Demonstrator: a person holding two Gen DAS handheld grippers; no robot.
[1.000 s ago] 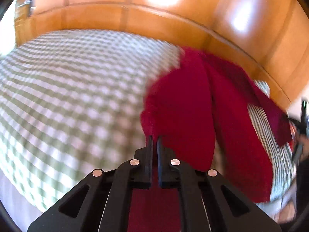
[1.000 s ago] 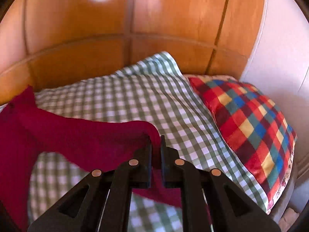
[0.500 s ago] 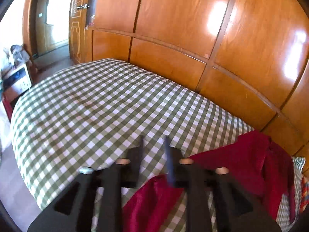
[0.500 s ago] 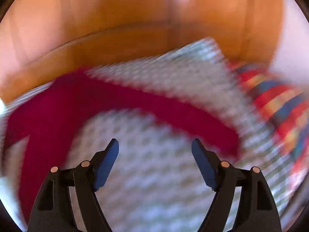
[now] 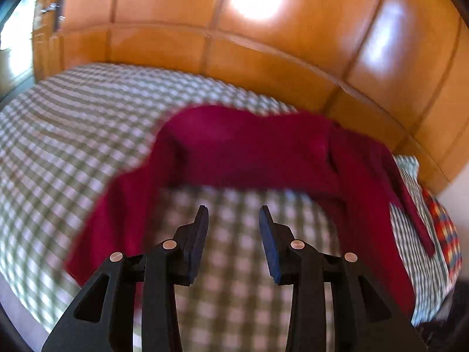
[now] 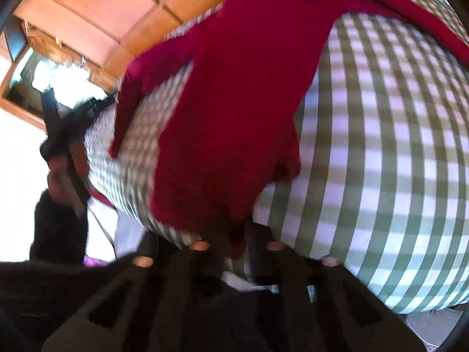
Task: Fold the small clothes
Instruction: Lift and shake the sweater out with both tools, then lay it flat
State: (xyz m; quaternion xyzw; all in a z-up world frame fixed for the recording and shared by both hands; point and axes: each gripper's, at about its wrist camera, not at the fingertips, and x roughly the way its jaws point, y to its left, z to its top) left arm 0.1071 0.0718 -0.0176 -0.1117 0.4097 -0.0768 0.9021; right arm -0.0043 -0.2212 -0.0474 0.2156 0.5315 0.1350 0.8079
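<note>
On the green checked bed, your red garment lies spread and blurred. Your left gripper stands parted above bare sheet beside it. Your right gripper, dark and smeared, has just closed, pinching the garment's edge.

Dark red soft-knit garment spread unfolded on the green-and-white checked bed.
It lies in a loose arch, two long limbs trailing toward the near edge, bare checks between them; one end is bunched at the bed's near edge.
</note>
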